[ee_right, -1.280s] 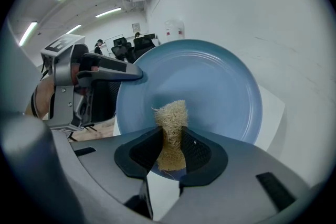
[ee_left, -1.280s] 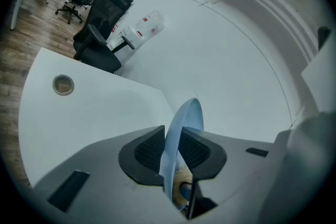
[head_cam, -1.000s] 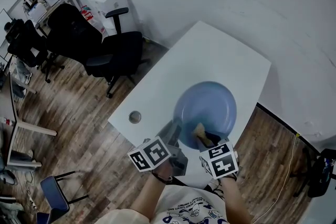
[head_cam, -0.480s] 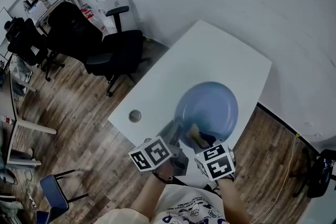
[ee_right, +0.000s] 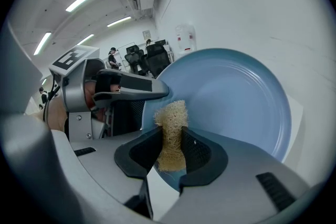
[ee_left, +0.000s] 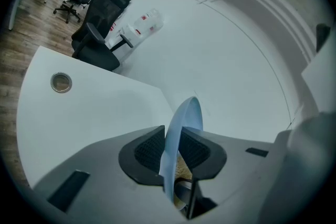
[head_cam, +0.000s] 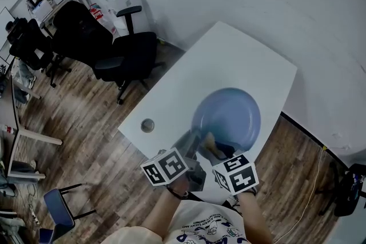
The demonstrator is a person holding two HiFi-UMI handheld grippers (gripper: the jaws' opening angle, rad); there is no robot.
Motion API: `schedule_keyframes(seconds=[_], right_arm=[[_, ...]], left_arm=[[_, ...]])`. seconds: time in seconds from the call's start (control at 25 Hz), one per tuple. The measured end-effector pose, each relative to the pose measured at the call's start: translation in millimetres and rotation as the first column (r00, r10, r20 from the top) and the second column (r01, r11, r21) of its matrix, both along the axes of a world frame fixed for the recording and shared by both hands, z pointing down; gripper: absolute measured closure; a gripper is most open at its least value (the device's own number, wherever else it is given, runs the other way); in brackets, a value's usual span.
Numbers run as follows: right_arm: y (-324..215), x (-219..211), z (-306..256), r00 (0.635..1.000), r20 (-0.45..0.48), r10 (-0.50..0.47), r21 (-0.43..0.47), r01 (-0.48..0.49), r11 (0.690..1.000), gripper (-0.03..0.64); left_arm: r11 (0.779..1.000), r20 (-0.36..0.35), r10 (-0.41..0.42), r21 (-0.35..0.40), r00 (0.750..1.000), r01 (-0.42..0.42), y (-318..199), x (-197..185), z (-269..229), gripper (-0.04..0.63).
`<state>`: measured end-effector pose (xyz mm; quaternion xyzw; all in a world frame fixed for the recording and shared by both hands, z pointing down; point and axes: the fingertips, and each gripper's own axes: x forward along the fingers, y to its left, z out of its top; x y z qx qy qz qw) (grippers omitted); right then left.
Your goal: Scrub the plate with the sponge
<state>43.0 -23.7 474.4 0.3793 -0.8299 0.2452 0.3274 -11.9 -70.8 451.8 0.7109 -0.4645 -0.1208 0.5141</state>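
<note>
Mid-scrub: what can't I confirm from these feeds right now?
1. Head view: contact between the tan fibrous sponge and round blue plate; tiny, partly behind the right gripper.
2. Left gripper view: the plate's face; edge-on in the left gripper, shut on its rim.
3. Right gripper view: whether the sponge tip presses the plate or only overlaps it.
</note>
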Motion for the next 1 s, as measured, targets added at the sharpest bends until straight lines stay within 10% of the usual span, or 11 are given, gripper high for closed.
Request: schedule_keyframes(seconds=[1.0], right_arm=[[-29.8, 5.6, -25.8, 0.999, -0.042, 0.025, 0.087, -0.021, 0.996, 0.506]], left_arm=[[0.999, 0.086, 0.026, 0.034, 0.996, -0.029, 1.6, 3.5, -4.6, 0.532]])
